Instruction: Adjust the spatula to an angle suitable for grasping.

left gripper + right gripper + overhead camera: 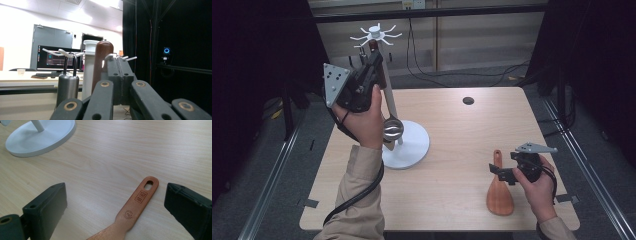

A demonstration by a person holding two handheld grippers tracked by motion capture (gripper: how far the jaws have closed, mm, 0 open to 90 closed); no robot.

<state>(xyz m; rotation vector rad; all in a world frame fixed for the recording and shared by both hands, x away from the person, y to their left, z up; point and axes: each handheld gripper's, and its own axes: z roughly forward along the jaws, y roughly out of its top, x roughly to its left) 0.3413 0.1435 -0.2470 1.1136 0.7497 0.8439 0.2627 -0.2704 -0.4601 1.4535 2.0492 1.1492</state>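
High overview; close tong cameras, both sharing white stand (pixel 404 145).

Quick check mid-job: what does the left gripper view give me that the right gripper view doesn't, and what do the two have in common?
Left gripper view: the rack's white post top with its hooks, a brown handle rising beside the left gripper, whose jaws are pressed together, a grey metal handle hanging by its loop from a hook, and an office with a monitor behind.

Right gripper view: the wooden spatula flat on the table between the open jaws of the right gripper, and the rack's round white base.

Shared: the white rack, top versus base.
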